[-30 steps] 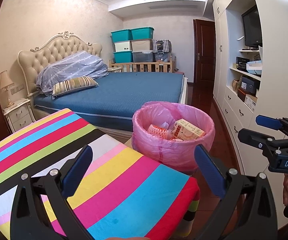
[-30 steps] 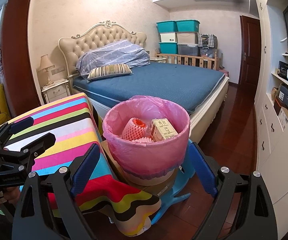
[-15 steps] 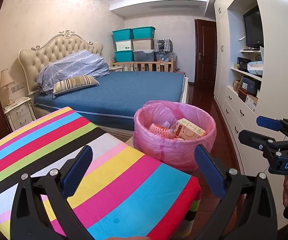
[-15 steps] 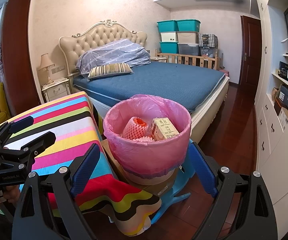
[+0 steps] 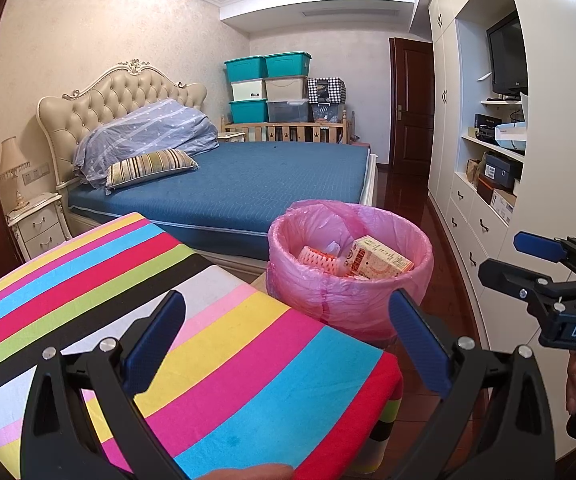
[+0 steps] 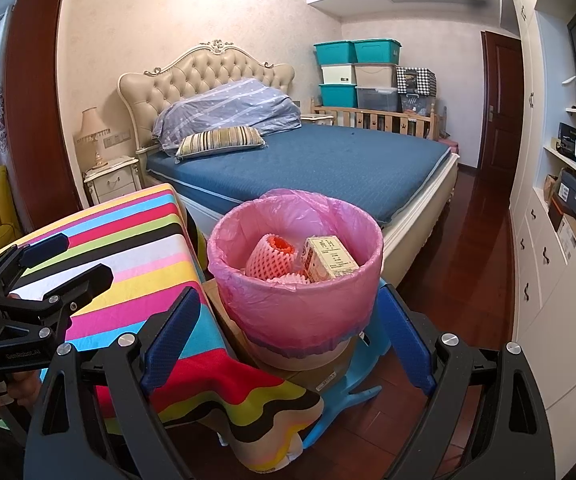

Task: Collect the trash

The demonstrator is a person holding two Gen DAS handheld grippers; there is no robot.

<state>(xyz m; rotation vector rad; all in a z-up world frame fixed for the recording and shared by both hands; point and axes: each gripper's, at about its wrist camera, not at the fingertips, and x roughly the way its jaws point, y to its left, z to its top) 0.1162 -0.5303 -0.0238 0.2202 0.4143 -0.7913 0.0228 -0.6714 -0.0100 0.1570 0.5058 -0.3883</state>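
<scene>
We hold the left gripper (image 5: 288, 340) and right gripper (image 6: 288, 320) empty, jaws apart, short of the bin (image 6: 296, 280). The carton (image 6: 330, 258) and foam nets (image 6: 270, 256) already lie inside; the striped table (image 5: 208, 320) looks clear.

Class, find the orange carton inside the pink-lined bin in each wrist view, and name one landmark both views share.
Left wrist: orange carton right of centre, lying in the bin.
Right wrist: carton centre frame, upright-tilted, at the bin's right side.
Shared landmark: blue bed behind the bin.
</scene>
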